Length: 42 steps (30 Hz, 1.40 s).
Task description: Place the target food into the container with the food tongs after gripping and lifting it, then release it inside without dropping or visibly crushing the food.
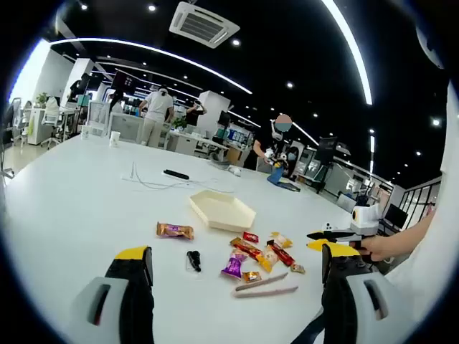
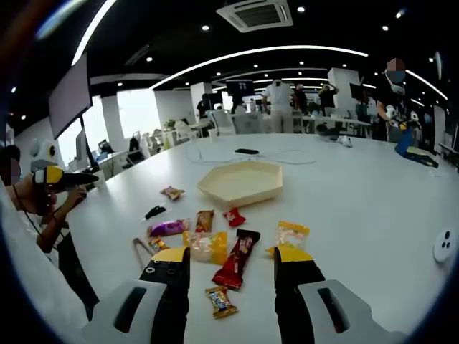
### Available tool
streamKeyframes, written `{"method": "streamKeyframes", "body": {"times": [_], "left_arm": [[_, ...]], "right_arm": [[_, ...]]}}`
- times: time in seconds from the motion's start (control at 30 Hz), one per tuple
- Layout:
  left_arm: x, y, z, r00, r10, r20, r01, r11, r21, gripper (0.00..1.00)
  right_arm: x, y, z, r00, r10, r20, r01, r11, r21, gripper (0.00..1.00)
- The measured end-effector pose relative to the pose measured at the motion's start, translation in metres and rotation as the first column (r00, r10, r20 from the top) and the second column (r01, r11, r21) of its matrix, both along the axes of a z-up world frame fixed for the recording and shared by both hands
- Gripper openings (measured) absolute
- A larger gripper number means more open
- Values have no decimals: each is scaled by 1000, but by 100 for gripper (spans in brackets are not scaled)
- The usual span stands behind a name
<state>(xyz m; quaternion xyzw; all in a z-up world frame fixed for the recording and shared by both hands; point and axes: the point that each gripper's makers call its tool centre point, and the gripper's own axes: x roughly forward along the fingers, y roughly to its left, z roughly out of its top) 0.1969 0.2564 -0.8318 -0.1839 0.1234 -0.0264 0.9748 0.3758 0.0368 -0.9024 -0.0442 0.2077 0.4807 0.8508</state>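
A: Left gripper view, what've we got?

B: Left gripper (image 1: 233,259) is spread wide, holding nothing. Tongs (image 1: 265,287) lie on the table (image 1: 72,208) between the fingers, nearer the right one. Snacks (image 1: 262,254) sit just past them, tray (image 1: 222,210) beyond.

A: And the right gripper view?

B: Right gripper (image 2: 231,256) is also wide, nothing held. A red bar (image 2: 237,267) lies between its fingers, snacks around the tips, tongs (image 2: 141,251) left of the left finger, tray (image 2: 242,181) further ahead.
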Motion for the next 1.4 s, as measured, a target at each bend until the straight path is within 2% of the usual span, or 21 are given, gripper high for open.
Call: {"method": "streamKeyframes", "body": {"times": [0.4,0.6,0.73,0.9,1.0,1.13,1.3,1.4], "left_arm": [[-11,-2,-7,1000,18,-5,-18,1000,-22,99],[-20,3,-13,1000,9,-18,-9,1000,25,99],[-23,3,-4,1000,-7,25,8,999,-48,99],[-23,2,-13,999,-53,-9,53,998,-21,99],[-20,-3,-15,996,-86,-22,86,996,-5,99],[-24,-12,-11,994,-110,-8,110,994,-21,99],[-29,-20,-18,993,-116,-17,115,992,-41,99],[-27,-22,-20,993,-113,-16,113,993,-42,99]], "right_arm": [[-2,3,0,1000,5,-10,-5,1000,11,47],[-7,12,-1,999,33,-6,-33,999,-8,47],[-16,19,0,998,60,-12,-60,998,-8,48],[-30,30,0,996,90,-17,-90,996,8,48],[-42,38,2,991,116,-62,-113,992,55,49],[-61,46,-3,977,194,-84,-191,981,48,51],[-65,45,-13,970,212,-119,-209,977,42,51],[-66,44,-16,966,229,-118,-228,973,24,51]]}}
